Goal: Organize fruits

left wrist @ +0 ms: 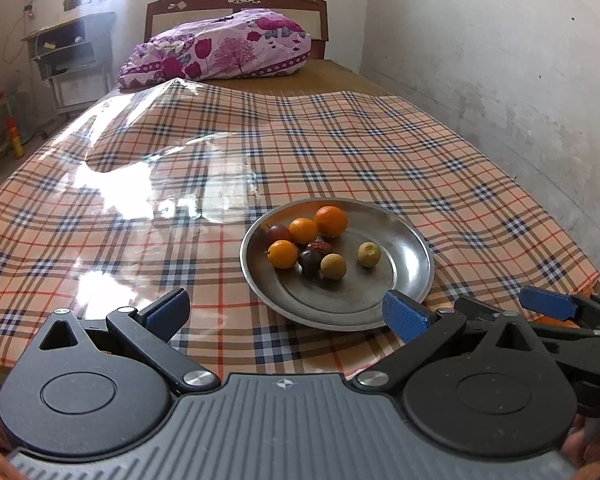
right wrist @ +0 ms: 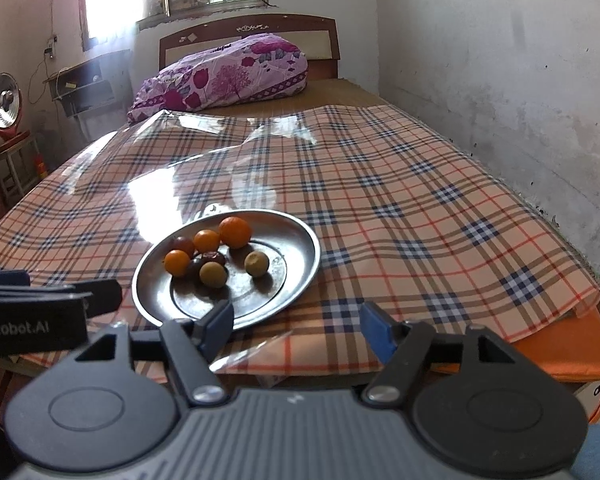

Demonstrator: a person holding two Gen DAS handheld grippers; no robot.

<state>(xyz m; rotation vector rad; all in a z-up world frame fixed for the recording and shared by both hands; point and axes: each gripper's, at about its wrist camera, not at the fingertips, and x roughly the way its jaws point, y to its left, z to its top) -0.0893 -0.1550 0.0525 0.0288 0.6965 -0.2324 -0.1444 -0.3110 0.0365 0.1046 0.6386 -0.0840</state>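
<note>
A round metal plate lies on the plaid cloth near the front edge; it also shows in the right wrist view. It holds several small fruits: three oranges, two yellow-green round fruits, dark plums and a red date. In the right wrist view the large orange lies at the back of the pile. My left gripper is open and empty, just short of the plate's near rim. My right gripper is open and empty, at the plate's near right rim.
The plaid cloth under clear plastic covers the bed. A purple floral quilt lies at the headboard. A white wall runs along the right. A heater and stool stand left. An orange cushion lies under the cloth's near right corner.
</note>
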